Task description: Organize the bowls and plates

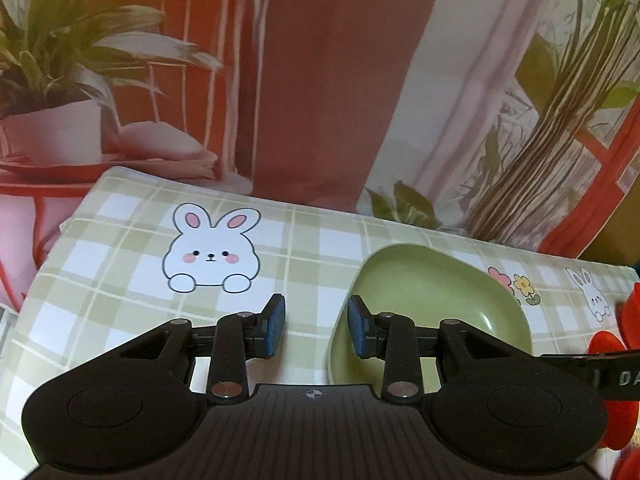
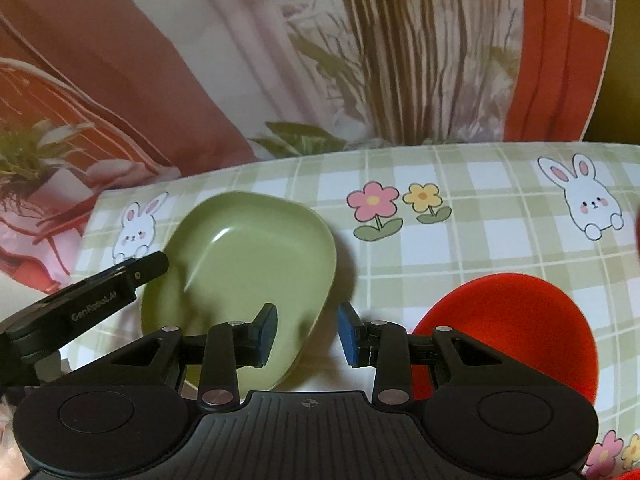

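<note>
here both open grippers (image 1: 316,326) (image 2: 307,334) flank the green bowl (image 2: 240,264).

Green-and-white checked tablecloth (image 1: 120,264) printed with a large white rabbit (image 1: 212,252) near its far edge, a pink flower (image 2: 373,200) and a yellow flower (image 2: 423,197) side by side, and another rabbit (image 2: 588,200) to their right. Behind the tablecloth hangs a printed backdrop (image 1: 320,80) showing a potted plant (image 1: 52,92) at left.

open left gripper (image 1: 316,326), green bowl (image 1: 440,300), checked tablecloth (image 1: 120,264)
</note>
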Motion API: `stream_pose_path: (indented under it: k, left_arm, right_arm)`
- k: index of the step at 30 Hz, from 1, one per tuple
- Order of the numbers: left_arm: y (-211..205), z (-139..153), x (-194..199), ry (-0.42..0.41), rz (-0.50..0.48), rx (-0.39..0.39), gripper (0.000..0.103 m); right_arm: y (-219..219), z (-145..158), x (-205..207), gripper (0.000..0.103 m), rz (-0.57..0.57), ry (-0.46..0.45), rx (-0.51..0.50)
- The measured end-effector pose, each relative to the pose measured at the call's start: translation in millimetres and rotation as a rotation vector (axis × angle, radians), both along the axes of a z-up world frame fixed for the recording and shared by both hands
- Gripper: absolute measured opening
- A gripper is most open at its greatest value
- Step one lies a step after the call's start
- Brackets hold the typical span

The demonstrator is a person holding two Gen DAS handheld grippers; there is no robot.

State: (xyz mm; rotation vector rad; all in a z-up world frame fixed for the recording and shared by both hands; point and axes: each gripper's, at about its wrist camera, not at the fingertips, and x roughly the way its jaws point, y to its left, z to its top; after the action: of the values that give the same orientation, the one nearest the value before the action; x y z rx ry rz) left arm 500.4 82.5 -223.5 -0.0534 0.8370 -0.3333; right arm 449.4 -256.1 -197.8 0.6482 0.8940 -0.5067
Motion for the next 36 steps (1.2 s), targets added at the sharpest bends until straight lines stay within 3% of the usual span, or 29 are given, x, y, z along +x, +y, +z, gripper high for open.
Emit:
stream_pose_path:
  k: [6,13,14,17,22,32,36]
  left_arm:
    - [-5.0,-6.9,7.4,0.030,0.012,-0.020,0.036]
    - [-14.1,-8.4,4.0,0.015,-0.027,0.020,0.035]
    - [-14.9,-7.9,2.7,0.007,-0.032,0.028,0.034]
    - [-13.8,-6.1,-1.1,0.002,-0.047,0.034,0.015]
    - [-9.1,-1.6,-12.6,0.001,-0.056,0.064,0.014]
    - [24.0,35.3,-60.9,-0.021,-0.005,0.018,0.014]
    - [29.5,54.2,-87.1,-0.050,0.000,0.035,0.014]
  right_arm:
    - [1.3,-6.2,3.3,0.031,-0.003,0.012,-0.019]
    - [4.1,-8.2,8.1,0.029,0.013,0.010,-0.022]
    - [4.4,-8.2,8.8,0.028,0.015,0.009,-0.024]
    - [6.5,-8.2,9.2,0.024,0.017,0.013,-0.033]
    - [11.6,-4.8,4.4,0.017,0.019,0.008,-0.034]
    - [42.9,26.2,-18.1,0.014,0.088,-0.059,-0.067]
    - [55.1,41.5,-34.7,0.014,0.106,-0.095,-0.074]
